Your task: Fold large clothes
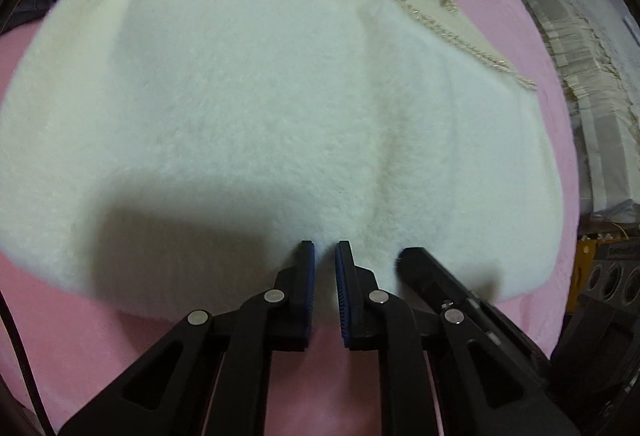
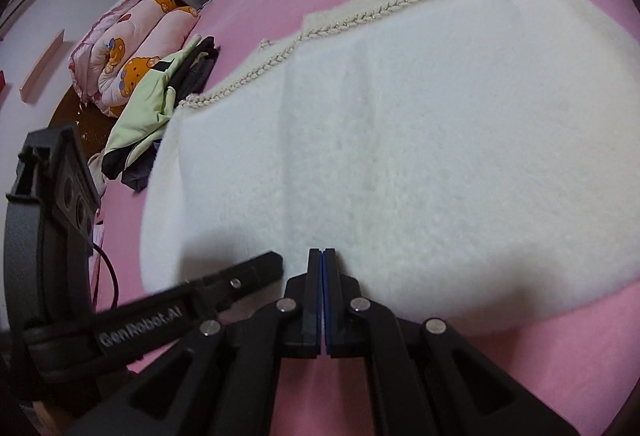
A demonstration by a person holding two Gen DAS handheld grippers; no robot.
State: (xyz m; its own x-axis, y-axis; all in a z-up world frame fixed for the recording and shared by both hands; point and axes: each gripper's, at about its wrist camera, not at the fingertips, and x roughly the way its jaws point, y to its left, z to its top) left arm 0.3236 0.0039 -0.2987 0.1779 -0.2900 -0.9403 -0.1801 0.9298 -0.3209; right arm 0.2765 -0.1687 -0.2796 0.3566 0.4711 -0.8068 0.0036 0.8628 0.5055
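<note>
two grippers are hovering over the near edge of a folded white fleece garment on a pink bed.

the left gripper (image 1: 325, 250) is holding its jaws a narrow slit apart with nothing between them, tips over the garment's near hem; the right gripper (image 2: 322, 256) is keeping its jaws pressed flat together, also empty, just beside it. the fleece garment (image 1: 248, 108) is lying spread and doubled over on the pink bed sheet (image 1: 100, 336), thick and fuzzy, creamy white, with soft vertical creases running across it. along its far edge a beige braided trim (image 2: 360, 20) is showing, with small knotted loops sticking out. beyond its left side in the right wrist view, a pile of green and dark clothes (image 2: 156, 108) is sitting beside a rolled pink cartoon quilt (image 2: 128, 40).
</note>
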